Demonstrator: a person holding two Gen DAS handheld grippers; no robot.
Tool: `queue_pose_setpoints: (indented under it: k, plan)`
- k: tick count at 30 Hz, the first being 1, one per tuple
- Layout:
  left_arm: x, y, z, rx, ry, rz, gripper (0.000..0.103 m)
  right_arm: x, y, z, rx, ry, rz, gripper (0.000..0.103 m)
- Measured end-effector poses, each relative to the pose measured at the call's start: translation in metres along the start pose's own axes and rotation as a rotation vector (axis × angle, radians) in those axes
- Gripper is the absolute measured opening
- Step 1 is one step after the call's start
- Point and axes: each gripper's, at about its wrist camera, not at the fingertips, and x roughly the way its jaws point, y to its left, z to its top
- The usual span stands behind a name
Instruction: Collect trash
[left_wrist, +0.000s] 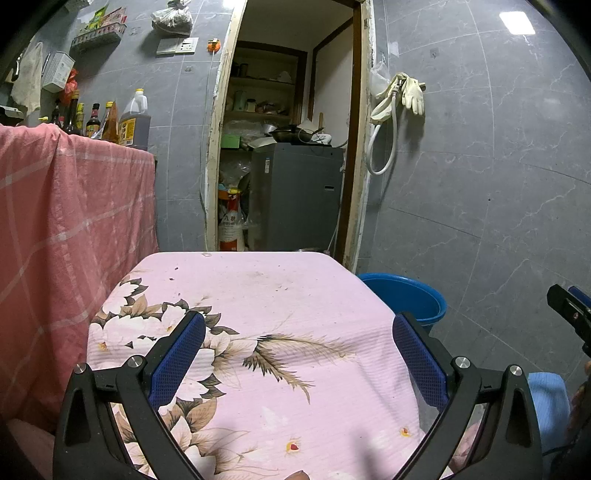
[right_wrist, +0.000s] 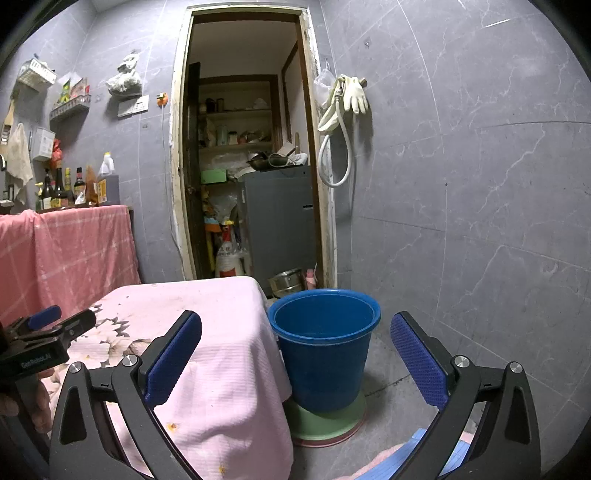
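Blue bucket (right_wrist: 325, 347) on the floor between the right gripper's (right_wrist: 295, 354) spread fingers; left gripper (left_wrist: 299, 354) likewise agape.

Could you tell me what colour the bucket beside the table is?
The bucket is blue; the right wrist view shows it best.

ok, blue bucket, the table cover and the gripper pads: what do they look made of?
Blue bucket: looks like moulded plastic, smooth with a slight sheen and a rolled rim. Table cover: woven cloth, pink with a floral print; it drapes and creases over the corner, fine ribbed texture. Pads: probably rubber or soft plastic, matte blue with a fine knurled grid; the frames behind look like black hard plastic with metal screws.
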Motion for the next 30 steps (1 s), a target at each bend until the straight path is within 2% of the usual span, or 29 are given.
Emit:
queue_pose_setpoints:
  k: [15,22,30]
  plan:
    - [-0.0002,0.0011,-0.0033,-0.007,0.004,0.002,0.099,0.0001,0.0000,-0.0004,-0.001,0.000,-0.001,0.103]
    - [0.0006,-0.0016,-0.0052,0.003,-0.003,0.034,0.099,0.0000,0.0001,-0.0004,0.000,0.000,0.000,0.103]
    - [0.0008,-0.0011,-0.0054,0.002,-0.002,0.034,0.099,-0.0006,0.0012,-0.0003,0.001,0.001,0.000,0.103]
